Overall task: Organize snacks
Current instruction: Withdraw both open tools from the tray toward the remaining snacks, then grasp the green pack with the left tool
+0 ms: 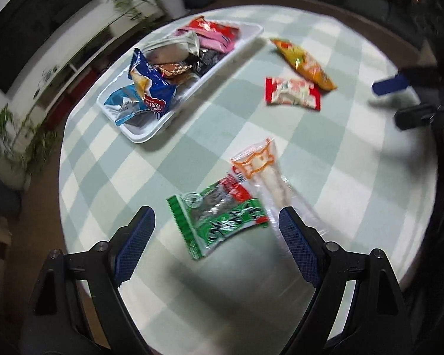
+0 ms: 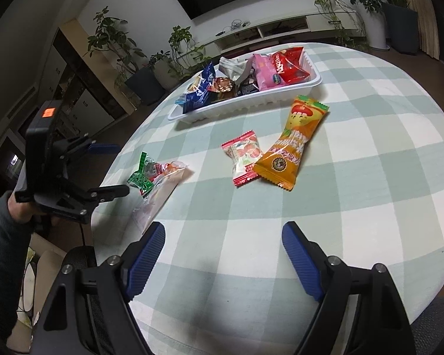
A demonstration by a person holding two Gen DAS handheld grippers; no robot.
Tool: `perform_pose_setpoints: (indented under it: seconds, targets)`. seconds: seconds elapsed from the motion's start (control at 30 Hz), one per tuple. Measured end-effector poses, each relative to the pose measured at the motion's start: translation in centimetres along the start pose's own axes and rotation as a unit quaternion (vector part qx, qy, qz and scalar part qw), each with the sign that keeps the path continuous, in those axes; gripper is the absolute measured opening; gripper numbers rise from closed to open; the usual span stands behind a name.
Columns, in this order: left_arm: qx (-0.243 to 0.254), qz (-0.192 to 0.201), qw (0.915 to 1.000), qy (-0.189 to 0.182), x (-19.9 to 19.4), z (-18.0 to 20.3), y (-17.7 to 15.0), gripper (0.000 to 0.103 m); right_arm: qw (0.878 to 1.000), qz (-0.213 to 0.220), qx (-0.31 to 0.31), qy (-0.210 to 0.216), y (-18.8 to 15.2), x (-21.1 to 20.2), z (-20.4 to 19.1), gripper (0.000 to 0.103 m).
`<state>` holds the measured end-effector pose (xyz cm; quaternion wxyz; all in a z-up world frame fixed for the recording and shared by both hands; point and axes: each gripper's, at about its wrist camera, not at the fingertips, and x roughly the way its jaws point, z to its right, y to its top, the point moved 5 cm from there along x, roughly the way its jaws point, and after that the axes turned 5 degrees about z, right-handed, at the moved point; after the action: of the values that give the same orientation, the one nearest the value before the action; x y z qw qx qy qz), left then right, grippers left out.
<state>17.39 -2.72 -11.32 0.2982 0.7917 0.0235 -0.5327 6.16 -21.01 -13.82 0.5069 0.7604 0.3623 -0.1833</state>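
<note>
The left gripper [image 1: 216, 222] has its jaws spread wide and holds nothing. Its blue pads [image 1: 134, 248] hang over the near part of the table [image 1: 355, 153], one on each side of a green packet [image 1: 222, 219]; neither pad touches it. The right-hand pad sits in front of a clear packet [image 1: 269, 177] with an orange-printed top, which lies against and partly under the green one. Whether that pad touches the clear packet cannot be told through the blur. The gripper points steeply down at the cloth.

From the right wrist view, the left gripper [image 2: 115, 168] reaches in from the table's left edge, its fingers stacked one above the other, gripped by a hand [image 2: 17, 210] in a grey sleeve [image 2: 0, 266].

The right gripper [image 2: 223, 233] is also wide open and empty. Its pads [image 2: 149, 254] hover over bare checked cloth, pointing down at a slant, with the snacks well ahead of them.

Two more loose snacks lie mid-table: a red-and-white packet [image 2: 244, 158] and an orange packet [image 2: 293, 145], touching at one corner. Beyond them, a white tray [image 2: 251, 103] stands near the far edge, already filled with blue, brown, silver, pink and red packets.
</note>
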Motion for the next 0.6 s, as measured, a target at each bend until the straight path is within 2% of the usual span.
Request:
perform_pose_setpoints:
  seconds: [0.07,0.13,0.3,0.37,0.4,0.6]
  targets:
    - [0.011,-0.008,0.9999,-0.001,0.9,-0.5,0.3,0.085,1.0,-0.005,0.001,0.003,-0.1,0.3,-0.3,0.084]
    - [0.022,-0.007,0.9996,-0.018,1.7,-0.7,0.5,0.085,1.0,-0.013,-0.003,0.007,-0.3,0.8,-0.7,0.084]
    - [0.111,-0.035,0.9926,-0.036,3.6,0.2,0.4,0.086,0.999,-0.03,-0.006,0.013,-0.9,1.6,-1.0,0.084]
    - [0.128,-0.049,0.9897,-0.041,4.5,0.0,0.1,0.086,0.999,-0.036,-0.001,0.013,-1.0,1.9,-0.8,0.084]
    - [0.129,-0.062,0.9886,-0.046,5.0,-0.3,-0.2,0.086,0.999,-0.039,0.001,0.013,-1.1,2.1,-0.7,0.084]
    - [0.079,-0.074,0.9877,-0.112,5.0,-1.2,-1.5,0.086,0.999,-0.044,-0.001,0.012,-1.3,2.5,-0.6,0.084]
